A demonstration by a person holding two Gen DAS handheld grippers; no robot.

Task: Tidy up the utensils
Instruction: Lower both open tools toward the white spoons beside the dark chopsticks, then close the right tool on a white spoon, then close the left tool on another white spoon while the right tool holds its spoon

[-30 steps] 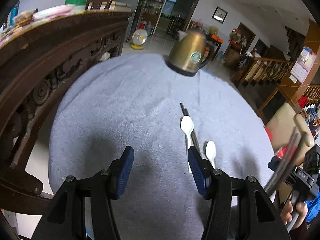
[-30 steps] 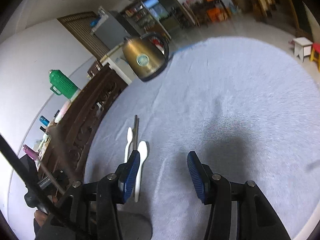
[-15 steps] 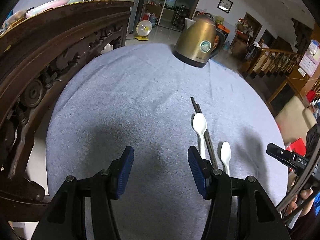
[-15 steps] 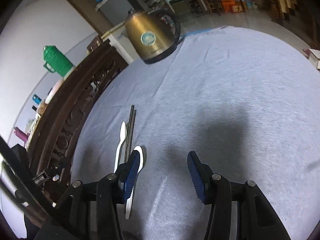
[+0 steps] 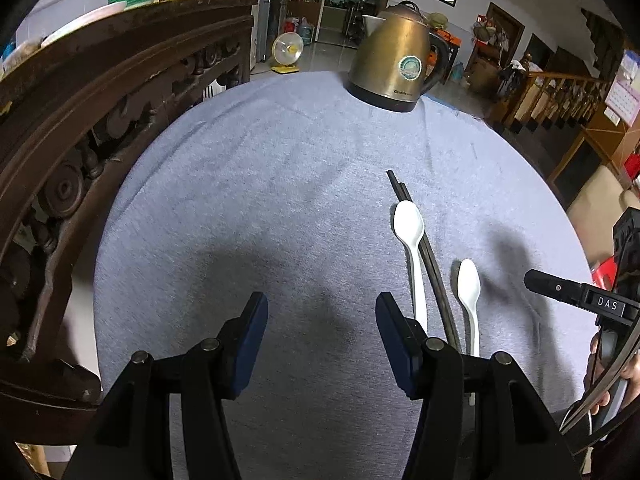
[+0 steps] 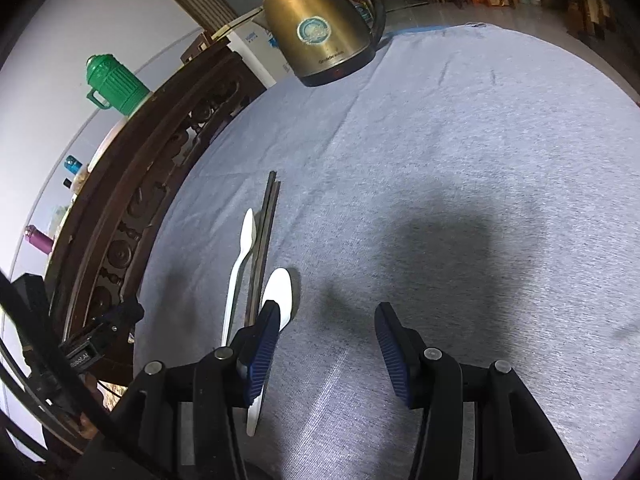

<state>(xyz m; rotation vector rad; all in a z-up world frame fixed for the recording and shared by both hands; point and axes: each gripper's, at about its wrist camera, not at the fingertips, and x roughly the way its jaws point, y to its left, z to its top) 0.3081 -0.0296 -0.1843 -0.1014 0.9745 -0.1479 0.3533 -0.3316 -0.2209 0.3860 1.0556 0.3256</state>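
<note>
Two white plastic spoons and a pair of dark chopsticks [image 5: 424,244] lie side by side on the grey tablecloth [image 5: 260,208]. The longer spoon [image 5: 410,236] lies left of the chopsticks, the shorter spoon [image 5: 469,292] right of them. My left gripper [image 5: 320,320] is open and empty, just left of the longer spoon's handle. In the right wrist view the chopsticks [image 6: 264,240] lie between the far spoon [image 6: 242,256] and the near spoon [image 6: 280,292]. My right gripper [image 6: 326,332] is open and empty, its left finger over the near spoon's handle.
A brass electric kettle [image 5: 394,60] stands at the table's far edge, also in the right wrist view [image 6: 320,28]. A carved dark wooden rail [image 5: 80,120] runs along the table's left side. A green jug [image 6: 114,84] stands beyond it.
Both grippers have moved lower and closer to the table, so the utensils and kettle look larger. Both stay open. The utensils have not moved.
</note>
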